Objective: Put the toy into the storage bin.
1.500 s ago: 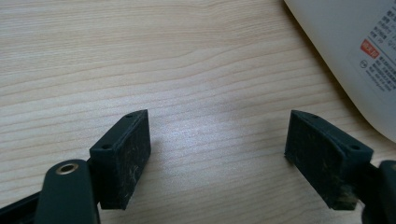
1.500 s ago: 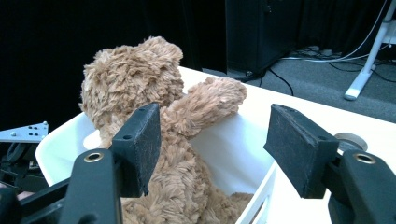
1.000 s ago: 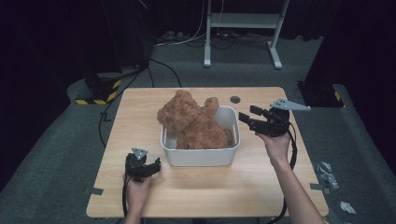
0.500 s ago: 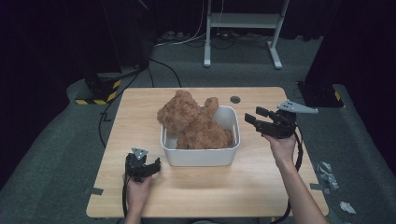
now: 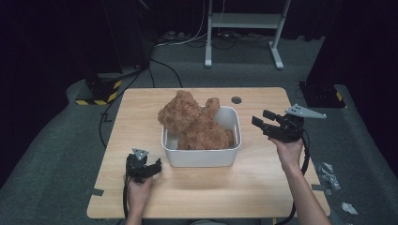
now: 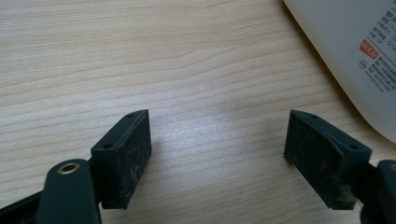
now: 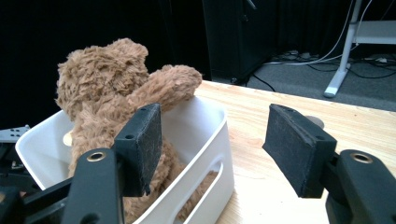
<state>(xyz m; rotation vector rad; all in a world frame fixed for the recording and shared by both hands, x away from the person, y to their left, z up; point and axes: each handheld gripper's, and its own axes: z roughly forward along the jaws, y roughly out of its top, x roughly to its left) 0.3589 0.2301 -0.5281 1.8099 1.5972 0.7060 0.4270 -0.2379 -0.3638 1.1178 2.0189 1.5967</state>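
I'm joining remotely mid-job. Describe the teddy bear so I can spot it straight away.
Start at the wooden table and find the white plastic bin at its middle. The teddy bear sits inside, its head and one arm rising above the rim. It is the one brown, shaggy thing there, between the left gripper and the right gripper, both open and empty.

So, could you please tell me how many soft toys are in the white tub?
1: a brown teddy bear sits in the white tub, one arm over its rim. Anything beneath it would be hidden.

Wooden table (image 5: 263,187), metal stand (image 5: 244,21) behind
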